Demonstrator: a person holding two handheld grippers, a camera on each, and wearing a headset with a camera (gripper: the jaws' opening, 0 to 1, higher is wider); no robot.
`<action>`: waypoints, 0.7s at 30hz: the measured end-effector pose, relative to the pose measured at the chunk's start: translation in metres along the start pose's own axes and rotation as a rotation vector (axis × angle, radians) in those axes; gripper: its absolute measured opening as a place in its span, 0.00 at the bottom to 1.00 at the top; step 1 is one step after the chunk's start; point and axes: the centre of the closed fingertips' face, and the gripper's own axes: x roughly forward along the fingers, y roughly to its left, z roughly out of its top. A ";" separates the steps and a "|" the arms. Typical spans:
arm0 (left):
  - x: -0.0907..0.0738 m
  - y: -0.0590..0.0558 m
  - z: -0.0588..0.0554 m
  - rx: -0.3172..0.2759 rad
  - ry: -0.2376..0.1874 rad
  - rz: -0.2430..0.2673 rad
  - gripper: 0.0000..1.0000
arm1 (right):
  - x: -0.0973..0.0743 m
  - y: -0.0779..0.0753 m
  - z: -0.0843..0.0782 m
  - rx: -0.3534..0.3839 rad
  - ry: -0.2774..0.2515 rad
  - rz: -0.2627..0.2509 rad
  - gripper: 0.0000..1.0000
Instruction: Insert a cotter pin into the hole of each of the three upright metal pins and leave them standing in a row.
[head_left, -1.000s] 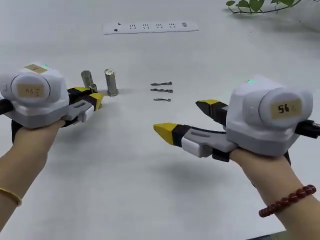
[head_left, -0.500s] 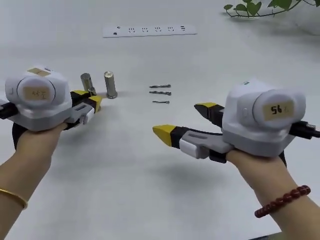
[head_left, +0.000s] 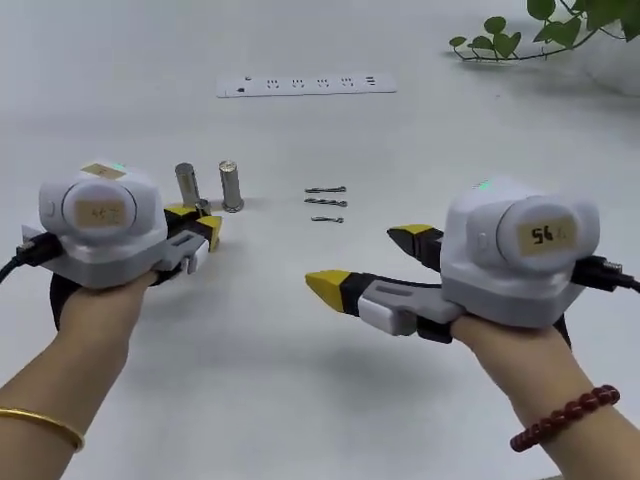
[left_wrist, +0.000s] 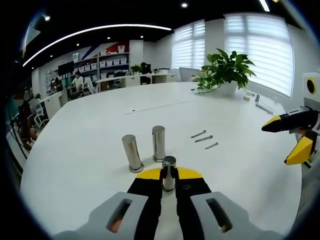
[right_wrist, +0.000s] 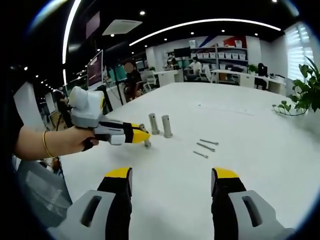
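Three cotter pins (head_left: 325, 203) loose | left claw (head_left: 205, 228) clamps metal pin (left_wrist: 168, 170), base hidden | right claw (right_wrist: 171, 174) agape, empty

A wide white table (head_left: 300, 400) sits in a bright open office. A potted plant (left_wrist: 225, 70) stands at its far right before windows (left_wrist: 255, 50) with blinds; shelves (left_wrist: 107, 62) line the far wall.

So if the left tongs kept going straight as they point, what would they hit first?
Likely the right-hand standing metal pin, almost dead ahead of the left tongs; depth is hard to judge.
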 end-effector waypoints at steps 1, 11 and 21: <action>-0.001 -0.003 -0.001 0.000 0.000 -0.001 0.06 | -0.001 0.000 0.000 -0.001 0.000 0.000 0.60; -0.002 -0.037 -0.008 -0.011 0.011 -0.033 0.06 | -0.008 -0.002 0.000 -0.013 0.004 -0.008 0.58; 0.001 -0.054 -0.014 -0.005 0.023 -0.042 0.06 | -0.011 -0.001 -0.005 -0.006 0.006 -0.001 0.56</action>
